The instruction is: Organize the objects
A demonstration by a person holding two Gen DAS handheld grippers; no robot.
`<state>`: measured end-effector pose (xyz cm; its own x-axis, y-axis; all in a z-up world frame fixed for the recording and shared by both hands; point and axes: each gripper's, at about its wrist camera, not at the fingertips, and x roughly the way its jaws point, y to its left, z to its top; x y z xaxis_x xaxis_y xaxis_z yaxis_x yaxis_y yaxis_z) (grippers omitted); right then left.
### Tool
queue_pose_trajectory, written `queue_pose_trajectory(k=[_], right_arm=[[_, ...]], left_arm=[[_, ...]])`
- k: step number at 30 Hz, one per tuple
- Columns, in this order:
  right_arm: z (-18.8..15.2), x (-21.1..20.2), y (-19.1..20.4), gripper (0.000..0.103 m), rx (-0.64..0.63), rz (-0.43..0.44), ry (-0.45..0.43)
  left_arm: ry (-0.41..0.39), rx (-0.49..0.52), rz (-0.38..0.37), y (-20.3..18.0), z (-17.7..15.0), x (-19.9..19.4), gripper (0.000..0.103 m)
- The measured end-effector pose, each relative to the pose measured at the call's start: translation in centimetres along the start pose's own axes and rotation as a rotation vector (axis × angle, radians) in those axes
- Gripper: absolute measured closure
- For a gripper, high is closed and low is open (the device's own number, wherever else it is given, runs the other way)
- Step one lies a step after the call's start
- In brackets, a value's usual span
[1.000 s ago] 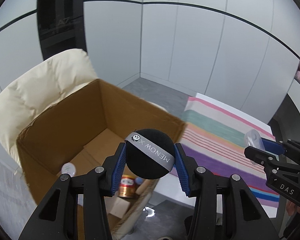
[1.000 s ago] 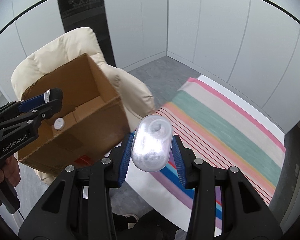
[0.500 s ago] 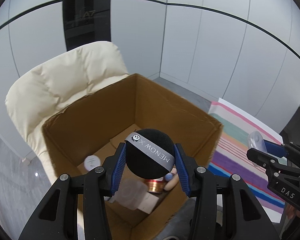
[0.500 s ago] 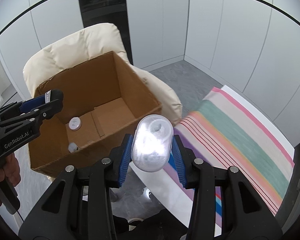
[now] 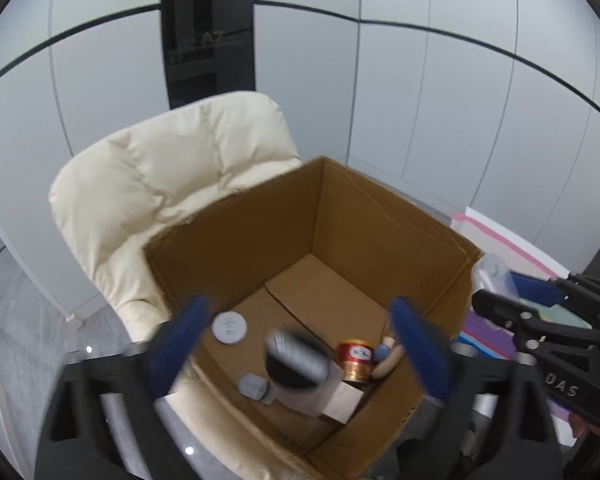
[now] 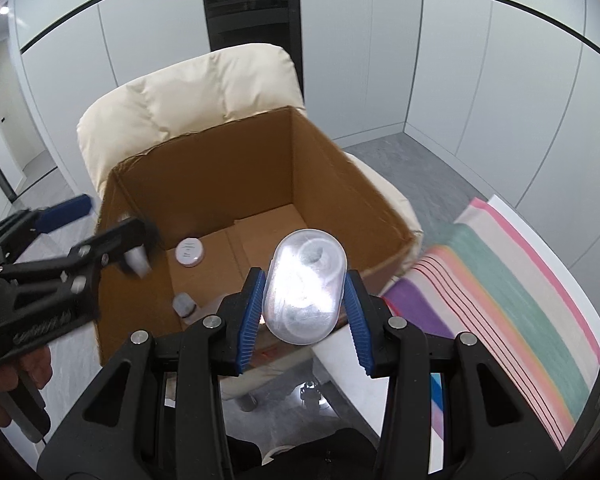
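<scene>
An open cardboard box (image 5: pixel 392 216) sits on a cream armchair (image 5: pixel 172 184). My left gripper (image 5: pixel 296 344) is open wide above the box's near edge. The black round puff with a grey band (image 5: pixel 296 364) is blurred between and below its fingers, falling into the box. My right gripper (image 6: pixel 304 300) is shut on a clear oval plastic case (image 6: pixel 304 284) and holds it above the box's near right rim (image 6: pixel 380 208). The left gripper also shows in the right wrist view (image 6: pixel 100 228), at the box's left wall.
Inside the box lie a white round jar lid (image 5: pixel 229 327), a red and gold tin (image 5: pixel 355 360), a grey cap (image 5: pixel 253 386), a pale carton (image 5: pixel 340 398) and a wooden piece (image 5: pixel 388 362). A striped cloth (image 6: pixel 512 280) covers the table at right. White wall panels stand behind.
My left gripper has opened and let go of the black puff, which drops into the box. Both grippers have moved further over the box. The right one still holds the clear case.
</scene>
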<state>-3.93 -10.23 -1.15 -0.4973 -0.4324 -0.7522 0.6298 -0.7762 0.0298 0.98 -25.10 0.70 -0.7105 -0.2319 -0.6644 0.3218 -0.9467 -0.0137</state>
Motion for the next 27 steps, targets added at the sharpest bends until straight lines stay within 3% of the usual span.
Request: queue_pose_trajectory(k=[14, 16, 18, 23, 27], right_arm=[[1.6, 2.6, 4.8, 0.06, -0.038, 0.054, 0.013], [1.7, 2.8, 5.0, 0.05, -0.035, 0.047, 0.014], [1.8, 2.7, 5.2, 0.017, -0.033, 0.053, 0.008], [1.8, 2.1, 5.2, 0.0, -0.029, -0.008, -0.025], [1.8, 2.0, 4.4, 0.0, -0.015, -0.048, -0.037]], left_arm=[[0.003, -0.037, 0.074, 4.2, -1.0, -1.5, 0.0], [0.01, -0.046, 0.085, 4.8, -1.1, -1.4, 0.0], [0.015, -0.052, 0.093, 5.2, -1.2, -1.3, 0.0], [0.008, -0.052, 0.095, 5.2, -1.1, -1.3, 0.0], [0.014, -0.055, 0.087, 4.5, -0.8, -0.9, 0.0]])
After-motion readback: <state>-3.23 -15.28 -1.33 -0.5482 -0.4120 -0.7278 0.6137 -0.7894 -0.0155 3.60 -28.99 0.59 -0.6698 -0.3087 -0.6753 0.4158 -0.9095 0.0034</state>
